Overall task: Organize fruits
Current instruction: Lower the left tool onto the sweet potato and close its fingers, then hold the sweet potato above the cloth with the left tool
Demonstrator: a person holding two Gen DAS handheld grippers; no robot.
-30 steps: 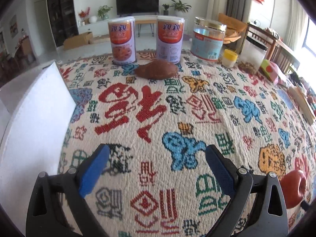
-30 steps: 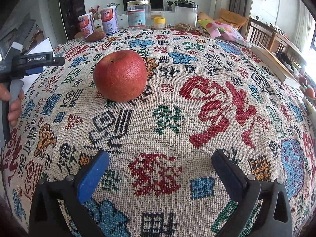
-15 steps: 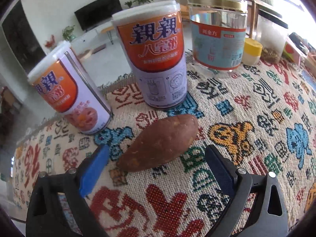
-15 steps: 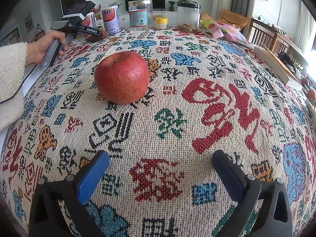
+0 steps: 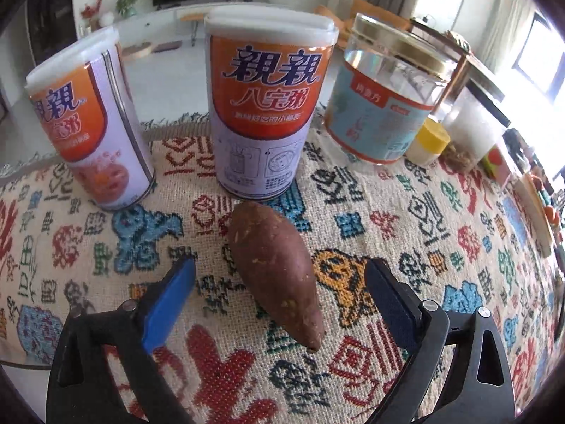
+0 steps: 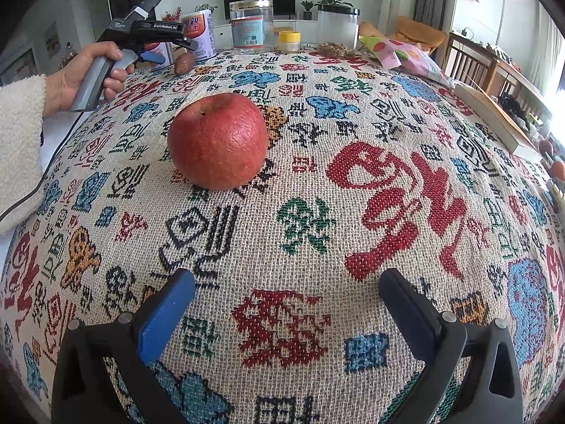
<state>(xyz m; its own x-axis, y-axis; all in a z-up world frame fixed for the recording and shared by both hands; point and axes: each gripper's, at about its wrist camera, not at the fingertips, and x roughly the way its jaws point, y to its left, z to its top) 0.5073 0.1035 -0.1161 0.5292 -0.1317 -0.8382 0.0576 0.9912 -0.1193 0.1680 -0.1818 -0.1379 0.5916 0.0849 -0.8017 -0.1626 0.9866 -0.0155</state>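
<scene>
**Left claw closing around the sweet potato, right claw idle near the apple**

Left gripper (image 5: 279, 282) points steeply down at the patterned tablecloth (image 5: 441, 247), its jaws closing with the sweet potato (image 5: 275, 268) between them; the blue pads (image 5: 169, 304) stand clear of the skin on both sides, so nothing is pinched yet. In the left wrist view the sweet potato lies lengthwise between the fingers, its blunt end toward 12 o'clock and its pointed tip toward 6. Just past the blunt end, at 12 o'clock, stands an orange-and-white can (image 5: 268, 106); a second can (image 5: 88, 123) of the same brand stands at 10 o'clock. At 1 o'clock is a clear jar with a gold lid (image 5: 385, 95), and just beside it, toward 2 o'clock, a small yellow-capped jar (image 5: 427, 141).

Right gripper (image 6: 286, 300) hangs over bare cloth with its jaws spread wide and nothing between them. From it, the red apple (image 6: 217, 141) sits upright on the tablecloth at about 11 o'clock, well apart from the fingertips. Farther out at 10 o'clock a person's hand (image 6: 84, 77) in a fleecy white sleeve (image 6: 21, 148) grips the handle of the other claw, which reaches toward the cans — the end of the sweet potato shows just below it. At 1 o'clock, near the far edge, lies a pink snack bag (image 6: 406, 54).
</scene>
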